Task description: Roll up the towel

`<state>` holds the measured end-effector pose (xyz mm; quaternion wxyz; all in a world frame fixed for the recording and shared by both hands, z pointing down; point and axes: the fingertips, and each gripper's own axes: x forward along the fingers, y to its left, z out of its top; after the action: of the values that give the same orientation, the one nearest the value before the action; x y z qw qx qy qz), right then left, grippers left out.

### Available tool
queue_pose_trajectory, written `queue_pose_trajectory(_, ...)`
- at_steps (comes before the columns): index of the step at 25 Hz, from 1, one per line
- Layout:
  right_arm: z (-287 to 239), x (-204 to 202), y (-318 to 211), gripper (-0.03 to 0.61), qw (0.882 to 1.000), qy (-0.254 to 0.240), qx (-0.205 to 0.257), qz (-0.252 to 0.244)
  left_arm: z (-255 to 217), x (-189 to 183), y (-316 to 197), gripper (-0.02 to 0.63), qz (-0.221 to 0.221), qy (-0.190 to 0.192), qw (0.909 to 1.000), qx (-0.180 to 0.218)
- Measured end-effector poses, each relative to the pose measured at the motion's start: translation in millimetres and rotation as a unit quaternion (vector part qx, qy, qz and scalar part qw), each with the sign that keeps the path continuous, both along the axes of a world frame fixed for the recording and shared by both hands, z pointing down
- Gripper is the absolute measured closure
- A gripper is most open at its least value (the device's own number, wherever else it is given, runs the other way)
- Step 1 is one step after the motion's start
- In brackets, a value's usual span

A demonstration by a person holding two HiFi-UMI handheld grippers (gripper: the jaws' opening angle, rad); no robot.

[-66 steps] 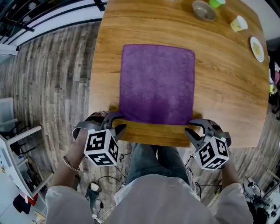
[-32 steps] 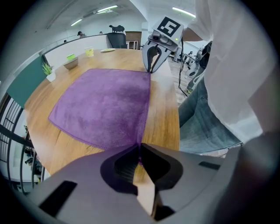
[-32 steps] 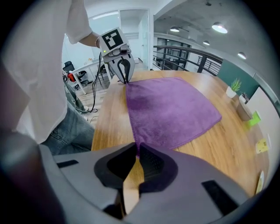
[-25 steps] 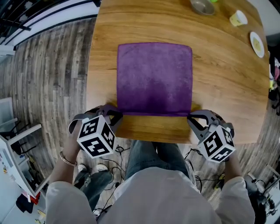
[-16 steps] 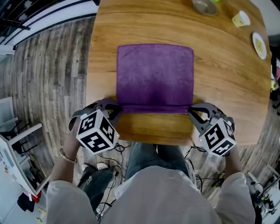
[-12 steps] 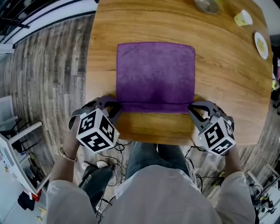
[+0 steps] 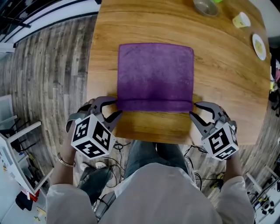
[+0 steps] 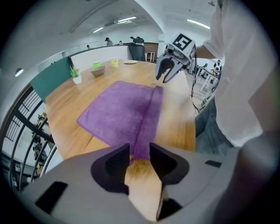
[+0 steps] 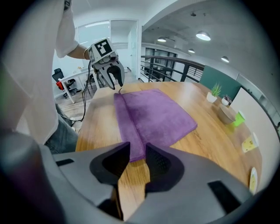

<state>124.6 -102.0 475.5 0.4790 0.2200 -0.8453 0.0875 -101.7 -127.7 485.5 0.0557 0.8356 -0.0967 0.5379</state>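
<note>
A purple towel (image 7: 155,74) lies flat on the wooden table (image 7: 227,87). Its near edge is turned over into a narrow band (image 7: 155,105). My left gripper (image 7: 110,108) hovers at the band's left end, and my right gripper (image 7: 196,112) at its right end. Both sets of jaws are opening. In the left gripper view the band's end (image 8: 141,146) shows in the gap of the left gripper (image 8: 140,153), with no pad pressing on it. In the right gripper view the towel's corner (image 9: 135,151) lies just past the tips of the right gripper (image 9: 138,155), untouched.
At the table's far right stand a metal bowl (image 7: 204,8), a yellow cup (image 7: 240,19) and a white plate (image 7: 258,46). A small potted plant (image 8: 76,74) sits at a far corner. The person's legs (image 7: 153,157) are against the near table edge.
The towel's near edge has been folded over away from the person into a narrow band. Both grippers have let go of it and drawn back slightly, jaws now apart.
</note>
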Motion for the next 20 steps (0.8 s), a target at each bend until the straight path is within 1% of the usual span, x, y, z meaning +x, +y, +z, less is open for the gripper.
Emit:
queue_pose_trajectory(2, 1, -5, 11, 0.466, 1.0, 0.013, -0.006, -0.016, 1, 5, 14, 0.471, 0.02, -0.004, 0.9998, 0.0)
queue_pose_trajectory(4, 6, -12, 22, 0.485, 0.999, 0.02, -0.018, -0.035, 8, 8, 25, 0.488, 0.036, -0.015, 0.9992, 0.001)
queue_pose_trajectory(7, 18, -18, 32, 0.492, 0.998, 0.028, -0.032, -0.054, 18, 10, 32, 0.506, 0.05, -0.028, 0.9983, 0.005)
queue_pose_trajectory(12, 33, -18, 33, 0.499, 0.996, 0.046, -0.031, -0.064, 30, 10, 33, 0.523, 0.071, -0.04, 0.9966, 0.015)
queue_pose_trajectory(17, 40, -14, 31, 0.503, 0.995, 0.063, -0.028, -0.068, 37, 7, 31, 0.533, 0.08, -0.046, 0.9957, 0.011)
queue_pose_trajectory(20, 44, -12, 30, 0.517, 0.995, 0.068, -0.026, -0.07, 38, 8, 28, 0.556, 0.086, -0.047, 0.9951, 0.01)
